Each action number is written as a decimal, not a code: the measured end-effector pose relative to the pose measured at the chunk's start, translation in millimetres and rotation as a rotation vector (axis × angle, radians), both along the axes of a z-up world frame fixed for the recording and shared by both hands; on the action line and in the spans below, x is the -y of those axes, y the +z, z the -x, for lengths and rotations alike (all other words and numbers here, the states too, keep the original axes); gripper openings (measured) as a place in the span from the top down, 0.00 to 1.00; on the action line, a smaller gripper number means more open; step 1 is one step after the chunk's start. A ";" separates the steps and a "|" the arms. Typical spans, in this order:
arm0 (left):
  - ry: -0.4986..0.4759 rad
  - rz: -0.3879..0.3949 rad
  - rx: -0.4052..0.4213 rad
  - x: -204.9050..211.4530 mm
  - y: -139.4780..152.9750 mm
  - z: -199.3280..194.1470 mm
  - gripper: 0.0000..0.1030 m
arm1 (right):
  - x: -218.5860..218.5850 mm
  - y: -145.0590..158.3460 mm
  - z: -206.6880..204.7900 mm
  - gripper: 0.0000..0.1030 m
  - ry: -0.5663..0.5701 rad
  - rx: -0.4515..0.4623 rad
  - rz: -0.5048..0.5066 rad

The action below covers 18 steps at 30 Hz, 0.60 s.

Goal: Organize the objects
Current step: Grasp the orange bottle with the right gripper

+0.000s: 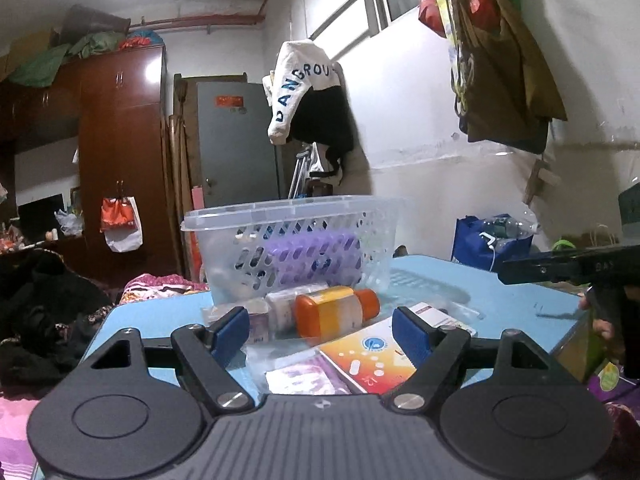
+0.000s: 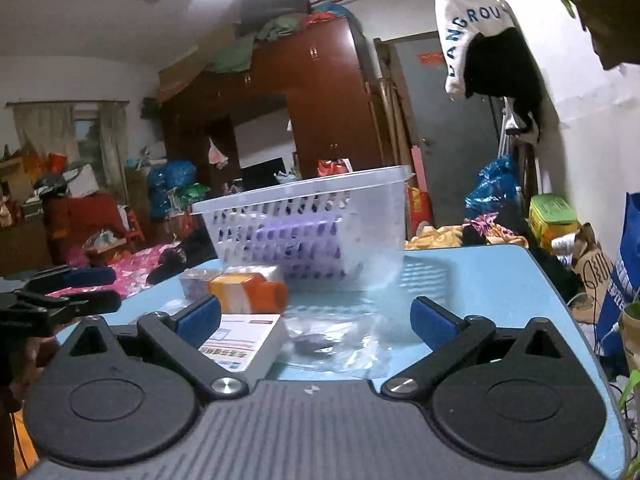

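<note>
Left hand-held gripper (image 1: 320, 330) and right hand-held gripper (image 2: 316, 320), both with jaws spread wide and empty, above the desk (image 2: 480, 276); bottle (image 1: 336, 310) and basket (image 1: 288, 236) ahead.

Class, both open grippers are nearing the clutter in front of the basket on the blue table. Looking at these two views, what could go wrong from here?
1. The orange bottle lies on its side, so a nudge may roll it off the table.
2. The clear bag under the right gripper is flimsy and hard to see; the pads may slip.
3. The packets beneath the left gripper overlap, so it might lift two together.
</note>
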<state>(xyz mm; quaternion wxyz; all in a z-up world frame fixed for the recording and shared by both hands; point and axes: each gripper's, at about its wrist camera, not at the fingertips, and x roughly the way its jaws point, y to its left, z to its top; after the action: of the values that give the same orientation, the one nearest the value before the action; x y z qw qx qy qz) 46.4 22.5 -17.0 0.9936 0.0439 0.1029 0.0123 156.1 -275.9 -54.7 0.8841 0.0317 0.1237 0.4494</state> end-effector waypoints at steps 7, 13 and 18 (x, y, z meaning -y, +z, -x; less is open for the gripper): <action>0.021 0.018 -0.036 -4.3 -8.7 -3.0 0.21 | -8.0 -4.0 0.5 0.00 0.007 -0.022 0.024; 0.040 0.055 -0.048 -12.6 -10.7 -4.9 0.21 | -24.8 0.9 -6.3 0.00 -0.001 -0.044 0.047; 0.039 0.027 -0.064 -8.9 -13.5 3.0 0.21 | -54.4 11.3 -5.5 0.00 0.029 -0.057 0.076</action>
<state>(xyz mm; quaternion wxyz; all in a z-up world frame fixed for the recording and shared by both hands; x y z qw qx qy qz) 43.4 31.4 -30.5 0.9899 0.0289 0.1358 0.0289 161.7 -221.4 -43.4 0.8742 0.0088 0.1663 0.4560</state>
